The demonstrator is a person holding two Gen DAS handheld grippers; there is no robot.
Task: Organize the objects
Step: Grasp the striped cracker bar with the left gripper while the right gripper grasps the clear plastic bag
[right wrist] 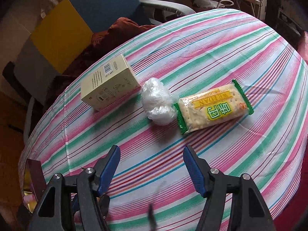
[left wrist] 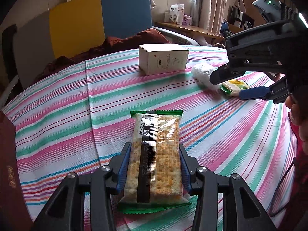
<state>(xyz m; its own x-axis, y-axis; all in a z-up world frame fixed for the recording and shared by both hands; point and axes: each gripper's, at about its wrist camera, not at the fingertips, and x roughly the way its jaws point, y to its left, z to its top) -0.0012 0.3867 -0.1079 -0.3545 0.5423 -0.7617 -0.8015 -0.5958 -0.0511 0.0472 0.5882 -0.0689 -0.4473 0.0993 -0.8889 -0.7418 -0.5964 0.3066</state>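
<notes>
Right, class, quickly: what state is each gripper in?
Left gripper: shut on a cracker packet.
Right gripper: open, holding nothing.

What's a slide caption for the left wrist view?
Left claw grips green-edged cracker packet over striped tablecloth.

Black hand-held gripper frames, ribbed blue finger pads, silver screws.

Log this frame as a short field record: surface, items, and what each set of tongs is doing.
surface: striped tablecloth
left tongs: shut on cracker packet, seam side up
right tongs: open, empty, above the cloth
second cracker packet: lying flat, label up
plastic wad: touching second packet's end
white box: beside the wad
</notes>
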